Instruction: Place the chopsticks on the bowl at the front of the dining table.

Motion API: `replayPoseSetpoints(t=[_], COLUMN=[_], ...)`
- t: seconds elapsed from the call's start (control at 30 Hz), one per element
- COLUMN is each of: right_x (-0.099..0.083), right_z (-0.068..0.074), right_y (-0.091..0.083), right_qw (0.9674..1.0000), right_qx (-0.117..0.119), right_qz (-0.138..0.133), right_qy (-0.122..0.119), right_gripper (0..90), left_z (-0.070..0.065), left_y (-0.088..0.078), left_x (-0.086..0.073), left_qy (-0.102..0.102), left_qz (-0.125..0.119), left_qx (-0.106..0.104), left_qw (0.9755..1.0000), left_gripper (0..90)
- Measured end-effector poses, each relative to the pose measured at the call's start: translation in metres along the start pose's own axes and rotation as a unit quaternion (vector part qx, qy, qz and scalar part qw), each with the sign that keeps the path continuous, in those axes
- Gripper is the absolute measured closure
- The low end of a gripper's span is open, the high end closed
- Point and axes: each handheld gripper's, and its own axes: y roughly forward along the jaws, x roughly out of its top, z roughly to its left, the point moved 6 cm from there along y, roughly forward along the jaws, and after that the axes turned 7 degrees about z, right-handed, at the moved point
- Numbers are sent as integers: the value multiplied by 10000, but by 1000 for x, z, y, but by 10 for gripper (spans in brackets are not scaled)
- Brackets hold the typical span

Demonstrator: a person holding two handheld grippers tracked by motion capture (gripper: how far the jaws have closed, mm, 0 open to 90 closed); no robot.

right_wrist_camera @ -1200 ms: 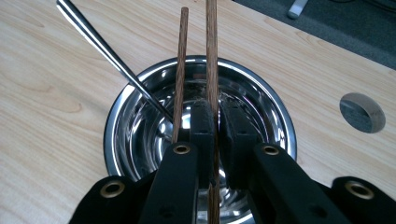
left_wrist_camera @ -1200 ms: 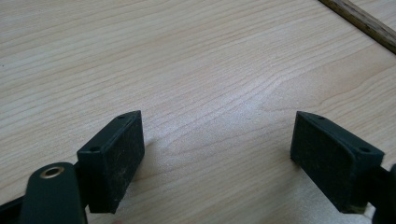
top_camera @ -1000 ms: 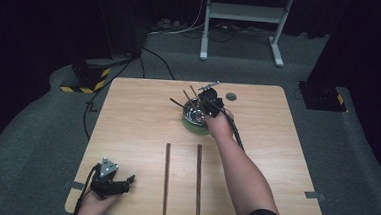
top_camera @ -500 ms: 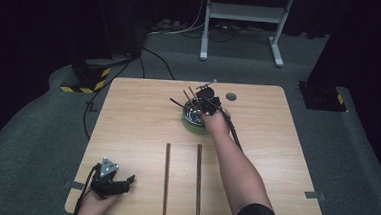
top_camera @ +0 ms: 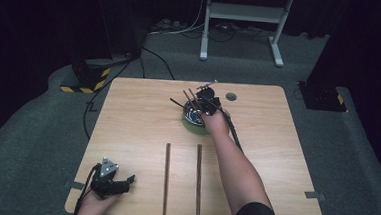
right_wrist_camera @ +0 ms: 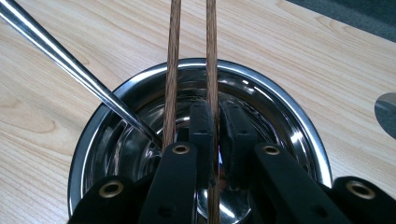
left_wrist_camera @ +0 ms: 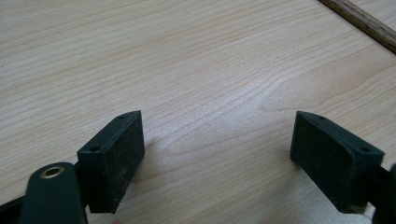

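Note:
A shiny steel bowl (top_camera: 193, 123) (right_wrist_camera: 285, 100) stands on the far middle of the wooden table (top_camera: 286, 143). Two wooden chopsticks (right_wrist_camera: 173, 70) and a metal utensil handle (right_wrist_camera: 65, 56) lean out of it. My right gripper (top_camera: 205, 101) (right_wrist_camera: 218, 114) reaches into the bowl, its jaws shut on the right-hand chopstick (right_wrist_camera: 211, 56). The other chopstick passes just left of the jaws. Two more chopsticks (top_camera: 166, 178) (top_camera: 197, 178) lie parallel near the front edge. My left gripper (top_camera: 128, 180) (left_wrist_camera: 217, 140) rests open on the front left of the table, with bare wood between its pads.
A round cable hole (top_camera: 230, 96) (right_wrist_camera: 387, 109) sits in the table just behind and right of the bowl. One lying chopstick (left_wrist_camera: 359, 21) crosses the top right corner of the left gripper view. Dark floor, cables and a white stand (top_camera: 242, 13) lie beyond the table.

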Motion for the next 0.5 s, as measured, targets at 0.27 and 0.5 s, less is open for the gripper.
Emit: replayPoseSetpoints(t=[0.27,0.5], right_x=[0,-29], right_z=[0,-12], right_y=[-13,-48], right_qw=[9997,9980], right_qx=[165,235], right_qz=[-191,-586], right_qy=[6,-46], right_gripper=[758,744], left_z=[0,-1], left_y=[0,-1], left_x=[0,0], left_qy=[-11,23], left_qz=[-2,-46], left_qx=[1,53], left_qw=[10000,10000], left_gripper=[179,233])
